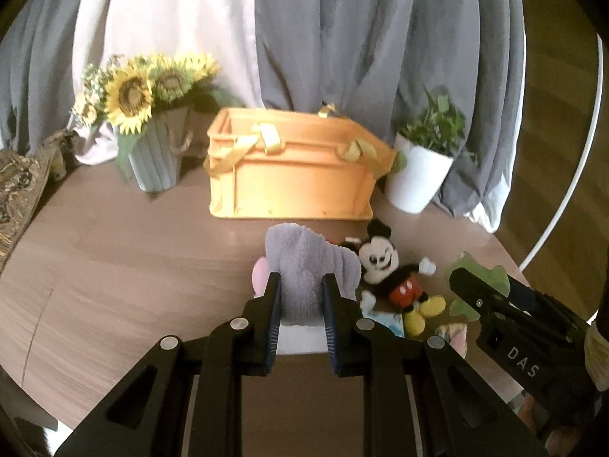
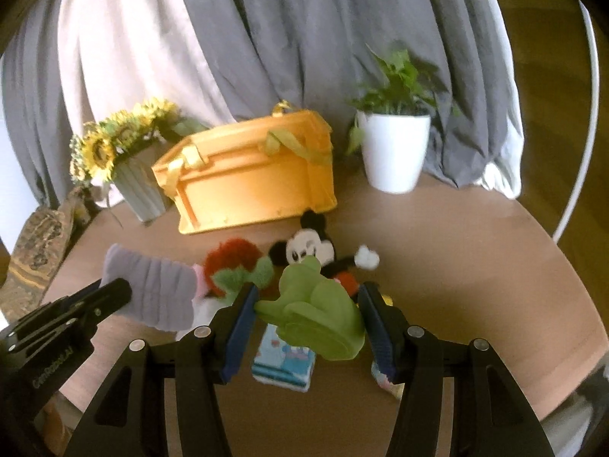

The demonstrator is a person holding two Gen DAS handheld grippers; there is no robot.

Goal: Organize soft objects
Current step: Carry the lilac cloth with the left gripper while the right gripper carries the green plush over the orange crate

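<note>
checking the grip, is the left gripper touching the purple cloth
Touching: in the left wrist view the left gripper fingers press both sides of the purple cloth.
</note>
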